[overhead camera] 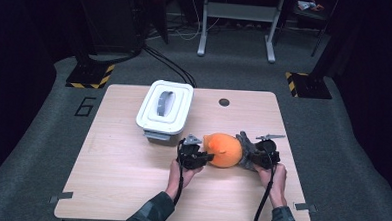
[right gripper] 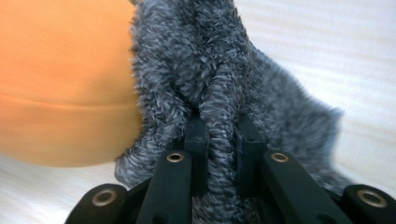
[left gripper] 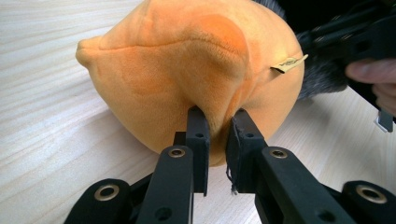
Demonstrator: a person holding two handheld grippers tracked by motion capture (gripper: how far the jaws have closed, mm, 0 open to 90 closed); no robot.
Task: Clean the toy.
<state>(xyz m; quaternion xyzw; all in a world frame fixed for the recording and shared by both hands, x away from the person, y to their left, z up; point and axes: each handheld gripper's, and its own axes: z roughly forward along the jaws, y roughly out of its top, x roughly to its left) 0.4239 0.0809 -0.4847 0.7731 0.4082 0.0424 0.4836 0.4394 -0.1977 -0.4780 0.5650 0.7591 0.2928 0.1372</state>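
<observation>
Now, held item: orange plush toy with a grey fuzzy part, toward the desk's right half, nearer the front edge than the back.
Left tongs: pinched narrow on a fold of the orange plush.
Right tongs: clamped on a tuft of the grey fuzzy fabric.
Nearby: white lidded box close to the back edge, apart from the toy.
Risk: thin pinches on soft fabric; opposing pulls could slip a fold free or strain the seam.
Unclear: the toy's shape and how grey joins orange; the underside is hidden.
</observation>
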